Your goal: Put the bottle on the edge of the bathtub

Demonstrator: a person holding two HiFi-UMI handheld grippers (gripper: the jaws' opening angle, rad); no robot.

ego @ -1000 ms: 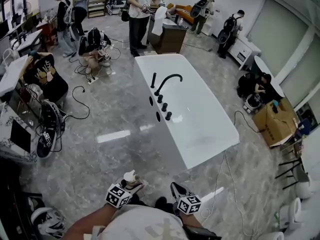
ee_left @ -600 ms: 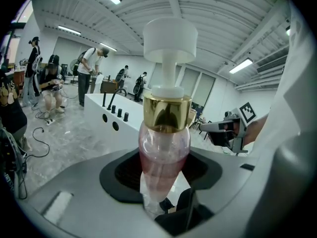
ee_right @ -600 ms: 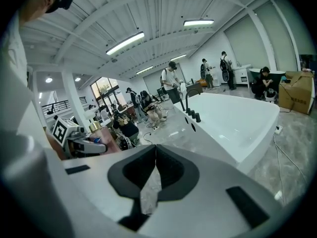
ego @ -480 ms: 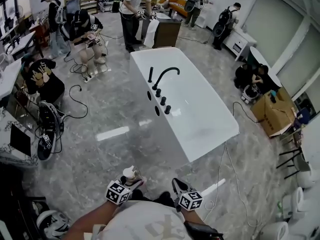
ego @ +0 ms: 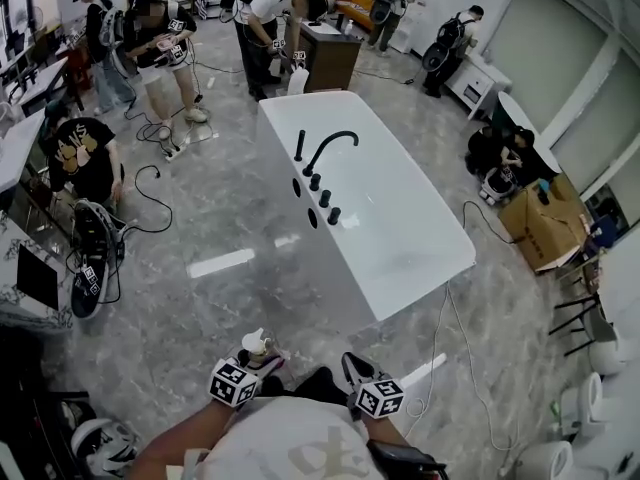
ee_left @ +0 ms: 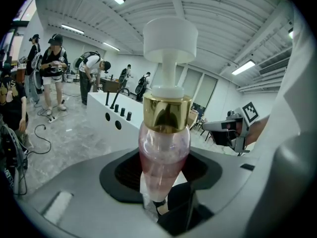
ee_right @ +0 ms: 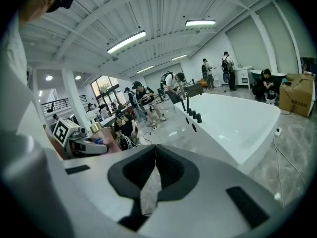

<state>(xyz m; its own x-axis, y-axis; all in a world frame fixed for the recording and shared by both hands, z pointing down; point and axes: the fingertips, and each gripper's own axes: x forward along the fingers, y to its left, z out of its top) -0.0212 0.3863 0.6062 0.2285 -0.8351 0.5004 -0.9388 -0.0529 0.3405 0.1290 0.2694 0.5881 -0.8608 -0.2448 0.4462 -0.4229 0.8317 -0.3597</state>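
A clear pump bottle [ee_left: 164, 148] with pink liquid, a gold collar and a white pump head stands upright between the jaws of my left gripper [ee_left: 163, 192], which is shut on it. In the head view the bottle [ego: 258, 346] shows above the left gripper [ego: 246, 373] at the bottom, close to my body. My right gripper [ego: 358, 376] is beside it, jaws shut with nothing between them [ee_right: 154, 155]. The white bathtub [ego: 400, 218] with a black faucet [ego: 328, 153] and several black knobs lies ahead on the grey floor, about a body length away.
Several people stand or crouch around the room, two near the tub's far end [ego: 270, 18]. Cables [ego: 150, 198] trail on the floor at the left, a white cable [ego: 440, 358] at the right. A cardboard box [ego: 545, 233] sits right of the tub.
The view has shifted slightly toward the tub; both grippers keep their places near my body. The people at the far end have moved about.
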